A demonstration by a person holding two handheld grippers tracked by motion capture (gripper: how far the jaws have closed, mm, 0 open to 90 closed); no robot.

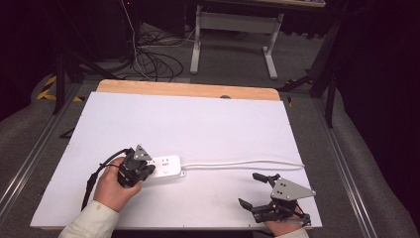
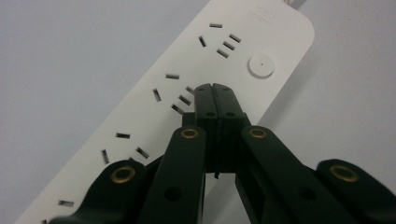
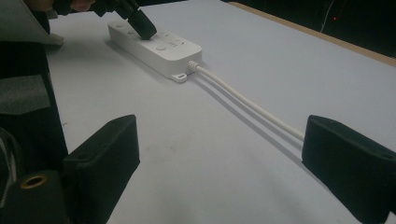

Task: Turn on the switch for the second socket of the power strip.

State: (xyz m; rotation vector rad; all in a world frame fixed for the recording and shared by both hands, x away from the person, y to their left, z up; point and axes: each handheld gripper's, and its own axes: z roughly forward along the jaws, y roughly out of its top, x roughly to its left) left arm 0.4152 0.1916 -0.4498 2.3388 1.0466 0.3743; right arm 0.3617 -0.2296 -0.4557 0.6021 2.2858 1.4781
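Observation:
A white power strip [image 1: 167, 167] lies flat on the white table top [image 1: 198, 124], and its white cable [image 1: 242, 162] runs off to the right. My left gripper [image 1: 145, 172] is over the strip's left part. Its jaws are shut with nothing between them [image 2: 215, 91], their tips at the strip's top face [image 2: 140, 116], beside a socket and short of the round button [image 2: 261, 65]. Whether they touch it I cannot tell. My right gripper [image 1: 247, 189] stands wide open near the front right edge. Its pads [image 3: 105, 154] straddle bare table, with the cable [image 3: 247, 105] and the strip [image 3: 161, 51] ahead.
A wooden edge [image 1: 188, 89] borders the table's far side. Beyond it are a white desk frame [image 1: 233, 34] and loose cables [image 1: 153, 59] on the floor. Metal rails [image 1: 29, 158] run along both sides of the table.

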